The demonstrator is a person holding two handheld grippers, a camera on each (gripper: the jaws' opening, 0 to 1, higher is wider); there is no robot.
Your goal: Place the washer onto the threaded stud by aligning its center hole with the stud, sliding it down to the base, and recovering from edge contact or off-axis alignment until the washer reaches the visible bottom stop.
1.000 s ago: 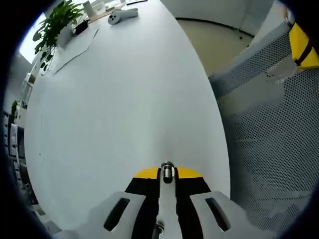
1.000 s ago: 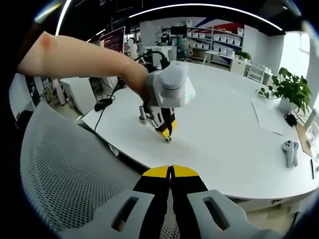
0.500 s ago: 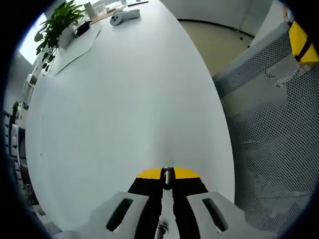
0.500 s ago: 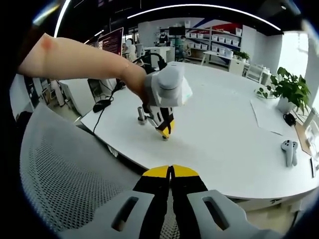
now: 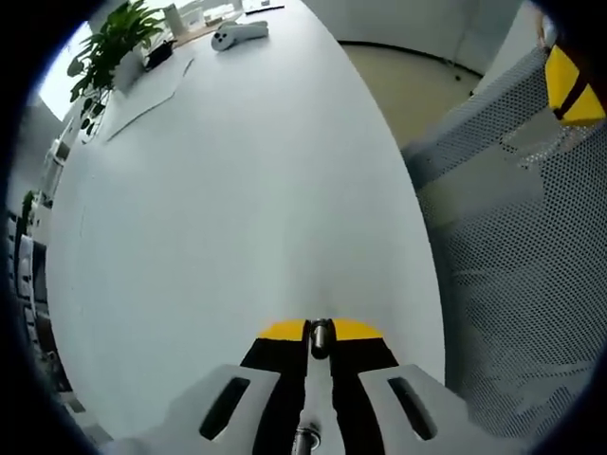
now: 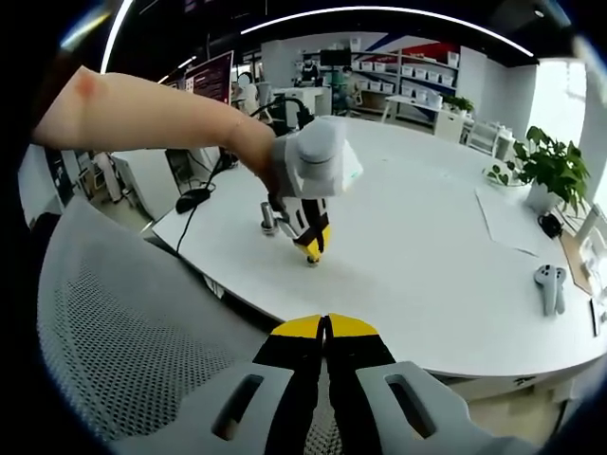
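Left gripper drifting leftward over the table with the stud clamped in its jaws

In the right gripper view, the left gripper (image 6: 308,254) is sliding a little to the left and farther off across the white table (image 6: 446,275), the person's forearm (image 6: 152,112) going with it. In the left gripper view, the threaded stud (image 5: 321,337) between the yellow jaw tips is sitting lower than a second ago, its metal end poking out less, and the jaws are standing closer together around it than a second ago. The right gripper (image 6: 325,326) is not shifting.
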